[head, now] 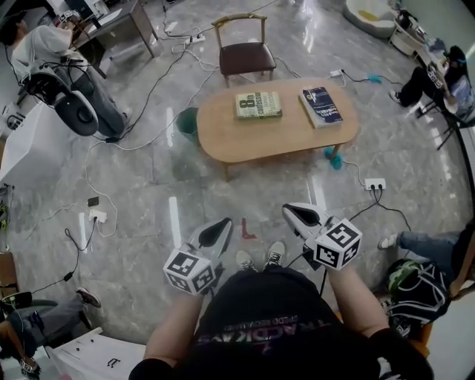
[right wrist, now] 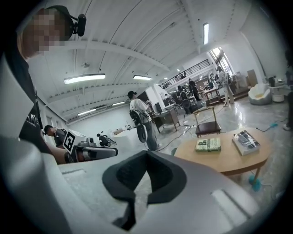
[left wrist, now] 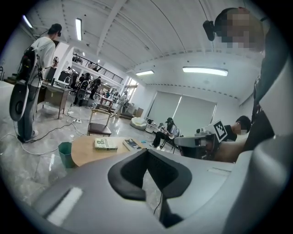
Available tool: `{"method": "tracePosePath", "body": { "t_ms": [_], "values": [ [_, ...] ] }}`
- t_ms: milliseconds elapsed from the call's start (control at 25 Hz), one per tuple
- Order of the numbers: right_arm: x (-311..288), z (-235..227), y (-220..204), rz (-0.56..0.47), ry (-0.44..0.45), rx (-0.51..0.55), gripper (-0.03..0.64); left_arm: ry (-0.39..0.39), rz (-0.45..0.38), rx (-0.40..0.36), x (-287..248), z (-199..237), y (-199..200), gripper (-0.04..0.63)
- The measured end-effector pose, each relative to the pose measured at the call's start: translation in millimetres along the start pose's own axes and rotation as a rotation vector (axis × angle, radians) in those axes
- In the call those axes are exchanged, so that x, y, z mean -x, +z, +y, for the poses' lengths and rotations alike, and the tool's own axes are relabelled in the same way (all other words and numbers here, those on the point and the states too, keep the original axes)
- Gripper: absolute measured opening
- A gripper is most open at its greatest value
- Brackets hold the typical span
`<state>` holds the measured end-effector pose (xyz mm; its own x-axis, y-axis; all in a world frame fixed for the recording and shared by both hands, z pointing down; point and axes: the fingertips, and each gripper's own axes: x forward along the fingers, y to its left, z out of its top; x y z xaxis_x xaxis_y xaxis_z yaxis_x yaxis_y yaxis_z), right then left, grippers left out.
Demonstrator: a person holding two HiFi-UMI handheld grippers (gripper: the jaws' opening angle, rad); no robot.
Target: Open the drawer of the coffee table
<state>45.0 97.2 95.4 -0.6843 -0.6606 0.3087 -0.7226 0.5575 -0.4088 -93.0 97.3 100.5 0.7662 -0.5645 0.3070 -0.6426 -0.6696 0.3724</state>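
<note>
On the table (head: 278, 139) lie 2 books, the left book (head: 258, 105) and the right book (head: 321, 106). A chair (head: 246, 53) stands at its far side, and a bin (head: 188, 122) just beside its left end.

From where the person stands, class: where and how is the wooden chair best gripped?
Probably by the chair's top rail, coming from above with the jaws straddling it: the rail is a slim bar with open space beneath.
</note>
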Motion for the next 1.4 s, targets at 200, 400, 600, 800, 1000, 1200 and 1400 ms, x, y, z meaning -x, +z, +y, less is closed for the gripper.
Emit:
{"method": "tracePosePath", "body": {
  "t_ms": [200, 400, 600, 800, 1000, 1200, 1400],
  "values": [
    [-14.5, 5.9, -3.8, 0.008, -0.057, -0.004, 0.001, -0.019, 0.011, 0.001, 5.6, 26.8, -5.7, 0.005],
    [-30.4, 4.4, -6.1, 0.0, -0.118, 0.023, 0.002, -0.064, 0.034, -0.005, 2.4, 49.0, -14.0, 0.005],
    [-34.9, -6.1, -12.1, 0.007, -0.145, 0.015, 0.001, -0.065, 0.054, -0.003, -0.8, 60.1, -18.8, 0.005],
    [-43.4, -31.2, -11.2, 0.006, -0.146, 0.012, 0.002, -0.043, 0.063, -0.002, -13.7, 71.0, -23.5, 0.005],
    [-54.3, -62.6, -12.5, 0.036, -0.119, 0.014, 0.001, 0.001, 0.069, 0.002, -38.0, 78.6, -30.1, 0.006],
    [-67.4, -103.2, -14.2, 0.069, -0.105, 0.027, 0.002, 0.03, 0.065, 0.003, -70.0, 84.8, -35.0, 0.006],
    [-79.6, -140.0, -19.0, 0.104, -0.09, 0.062, 0.001, 0.067, 0.041, -0.041, -104.3, 96.9, -38.9, 0.005]
  ]
}}
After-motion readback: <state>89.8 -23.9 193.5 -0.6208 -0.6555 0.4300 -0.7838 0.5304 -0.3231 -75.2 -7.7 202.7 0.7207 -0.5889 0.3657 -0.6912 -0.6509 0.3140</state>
